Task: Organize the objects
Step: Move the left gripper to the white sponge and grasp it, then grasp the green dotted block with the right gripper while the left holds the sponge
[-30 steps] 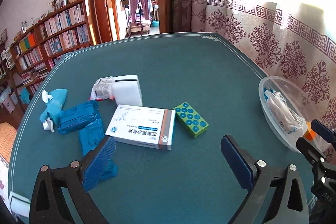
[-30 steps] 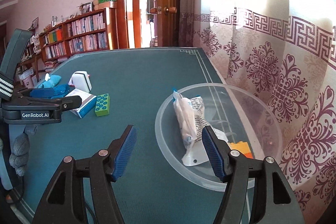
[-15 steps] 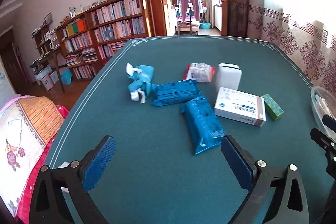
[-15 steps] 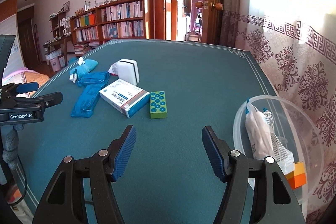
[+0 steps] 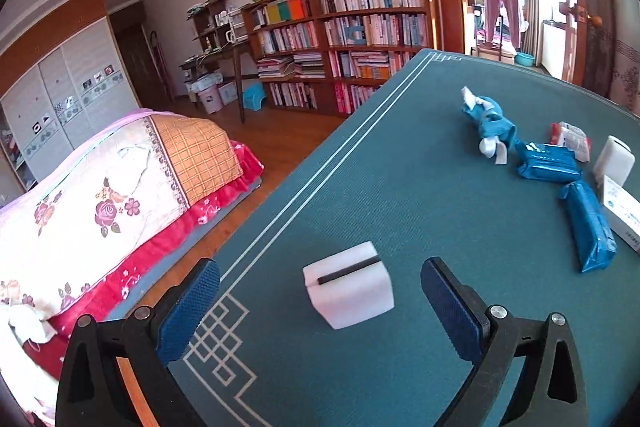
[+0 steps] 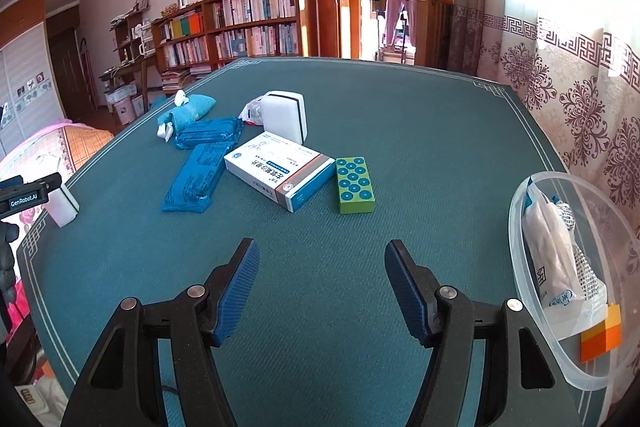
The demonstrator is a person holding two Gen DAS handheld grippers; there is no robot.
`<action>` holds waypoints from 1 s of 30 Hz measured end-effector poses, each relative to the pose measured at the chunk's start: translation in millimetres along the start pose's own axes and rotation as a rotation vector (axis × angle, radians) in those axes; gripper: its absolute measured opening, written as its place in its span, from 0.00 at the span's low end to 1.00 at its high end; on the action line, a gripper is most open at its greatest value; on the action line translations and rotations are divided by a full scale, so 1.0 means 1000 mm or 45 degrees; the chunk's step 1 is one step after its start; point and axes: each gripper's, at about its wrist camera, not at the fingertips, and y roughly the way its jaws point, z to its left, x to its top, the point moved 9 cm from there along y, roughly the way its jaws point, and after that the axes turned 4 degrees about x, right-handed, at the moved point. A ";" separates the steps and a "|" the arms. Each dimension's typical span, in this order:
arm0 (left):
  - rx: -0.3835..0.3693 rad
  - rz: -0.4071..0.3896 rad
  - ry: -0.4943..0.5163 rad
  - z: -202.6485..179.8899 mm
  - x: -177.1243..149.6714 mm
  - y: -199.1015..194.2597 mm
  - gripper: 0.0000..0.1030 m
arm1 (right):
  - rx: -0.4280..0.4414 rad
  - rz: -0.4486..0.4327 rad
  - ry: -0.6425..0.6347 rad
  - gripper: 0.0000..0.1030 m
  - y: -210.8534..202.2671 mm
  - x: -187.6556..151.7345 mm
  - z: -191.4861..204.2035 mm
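My left gripper (image 5: 320, 303) stands open over the table's near left corner, a white sponge block with a dark stripe (image 5: 350, 285) lying between and just ahead of its fingers, untouched. That block (image 6: 63, 205) and the left gripper (image 6: 24, 195) show at the left edge of the right wrist view. My right gripper (image 6: 320, 287) is open and empty above bare green cloth. Ahead of it lie a green studded brick (image 6: 354, 185), a white medicine box (image 6: 280, 171), two blue packets (image 6: 192, 179), a blue rolled cloth (image 6: 188, 109) and a second white block (image 6: 285, 115).
A clear plastic bowl (image 6: 516, 203) at the right table edge holds a white pouch (image 6: 556, 251) and an orange brick (image 6: 600, 337). A bed (image 5: 100, 195) stands past the table's left edge, bookshelves (image 5: 348, 27) behind. A patterned curtain (image 6: 580, 87) hangs on the right.
The left gripper swung left, from the pile of packets to the table's corner, where the white striped block now lies between its fingers. The right gripper shifted slightly left; the bowl slid further right in view.
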 end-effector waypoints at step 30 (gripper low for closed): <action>-0.174 0.126 0.018 -0.029 -0.014 0.028 0.49 | -0.022 0.078 0.080 0.65 0.027 -0.003 -0.021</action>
